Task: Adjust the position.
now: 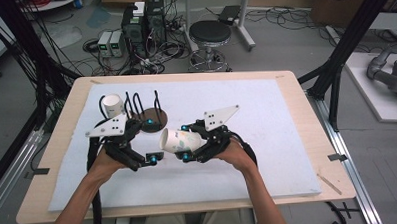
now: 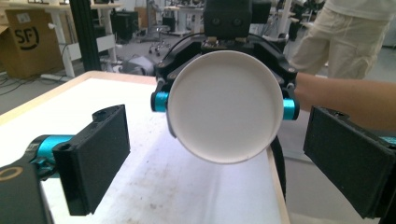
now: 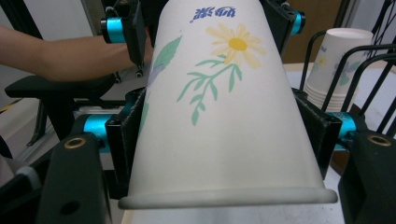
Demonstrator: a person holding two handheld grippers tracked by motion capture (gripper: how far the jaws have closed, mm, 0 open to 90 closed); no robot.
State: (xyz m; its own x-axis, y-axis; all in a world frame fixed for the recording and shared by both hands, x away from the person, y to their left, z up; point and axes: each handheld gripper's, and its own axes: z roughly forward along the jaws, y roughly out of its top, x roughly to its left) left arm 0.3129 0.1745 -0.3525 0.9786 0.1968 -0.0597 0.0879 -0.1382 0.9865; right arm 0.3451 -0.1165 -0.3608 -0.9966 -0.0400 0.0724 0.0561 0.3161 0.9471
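Right claw (image 1: 186, 142) clamping paper cup (image 1: 180, 140), left claw (image 1: 151, 141) open beside it

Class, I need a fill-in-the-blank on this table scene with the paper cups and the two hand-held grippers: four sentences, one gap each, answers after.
1. The right gripper is shut on a paper ____.
2. The left gripper has its jaws ____.
3. The held cup is printed with a yellow ____.
4. The stack of cups sits in a black wire ____.

Missing words: cup; open; flower; rack
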